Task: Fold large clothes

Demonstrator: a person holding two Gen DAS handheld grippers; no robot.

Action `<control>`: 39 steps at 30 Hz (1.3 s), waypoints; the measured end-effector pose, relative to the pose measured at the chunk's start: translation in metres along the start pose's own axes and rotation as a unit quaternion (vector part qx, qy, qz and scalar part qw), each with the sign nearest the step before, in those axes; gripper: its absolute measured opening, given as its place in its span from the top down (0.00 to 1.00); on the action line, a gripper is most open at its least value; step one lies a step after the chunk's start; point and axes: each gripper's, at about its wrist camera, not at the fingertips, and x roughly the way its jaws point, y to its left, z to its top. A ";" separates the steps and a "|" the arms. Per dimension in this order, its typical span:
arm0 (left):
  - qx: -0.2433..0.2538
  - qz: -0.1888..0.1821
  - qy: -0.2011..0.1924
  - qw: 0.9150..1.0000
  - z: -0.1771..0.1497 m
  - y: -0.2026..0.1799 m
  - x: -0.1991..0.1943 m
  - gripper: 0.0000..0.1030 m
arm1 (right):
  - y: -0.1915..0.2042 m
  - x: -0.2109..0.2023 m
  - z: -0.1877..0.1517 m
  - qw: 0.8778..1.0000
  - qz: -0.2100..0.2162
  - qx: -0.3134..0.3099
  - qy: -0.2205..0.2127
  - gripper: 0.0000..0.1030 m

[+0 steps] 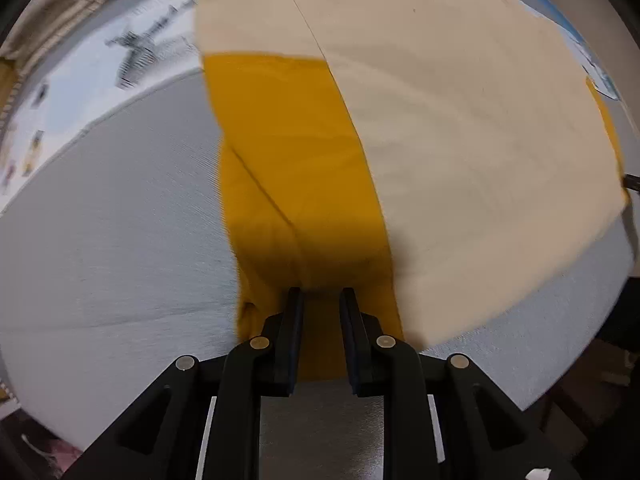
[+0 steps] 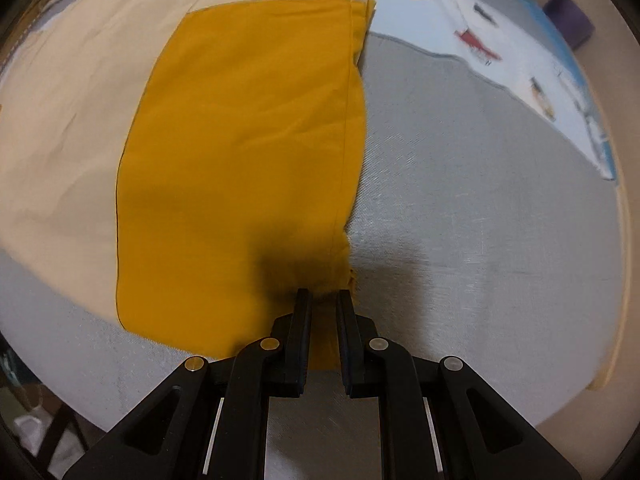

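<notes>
A large garment in mustard yellow (image 1: pixel 288 152) and cream (image 1: pixel 460 120) lies on a grey padded surface (image 1: pixel 112 220). In the left wrist view my left gripper (image 1: pixel 321 292) has its fingers a little apart with the yellow fabric's near left edge bunched between them. In the right wrist view the same garment shows a yellow panel (image 2: pixel 240 140) with cream cloth (image 2: pixel 68 112) to its left. My right gripper (image 2: pixel 323 293) stands at the near right corner of the yellow panel, with fabric between its narrowly parted fingers.
A white printed sheet with small pictures lies at the far edge of the surface (image 1: pixel 100 64) (image 2: pixel 520 60). Beige cloth is piled at the far left (image 1: pixel 60 12). A purple object (image 2: pixel 570 20) sits far right. The surface's near edge drops to a dark floor.
</notes>
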 end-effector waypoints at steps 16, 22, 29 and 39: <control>-0.083 0.033 -0.244 0.966 -0.050 -0.076 -0.150 0.81 | 0.051 -0.191 -0.062 0.946 0.009 0.085 -0.314 0.86; -0.104 0.020 -0.241 0.965 -0.083 -0.109 -0.154 0.86 | 0.078 -0.198 -0.087 0.945 0.011 0.098 -0.312 0.86; -0.077 0.026 -0.252 0.964 -0.087 -0.127 -0.151 0.88 | 0.090 -0.204 -0.096 0.944 0.022 0.084 -0.319 0.86; -0.124 -0.040 -0.230 0.964 -0.070 -0.116 -0.100 0.93 | 0.098 -0.183 -0.079 0.948 0.034 0.069 -0.309 0.96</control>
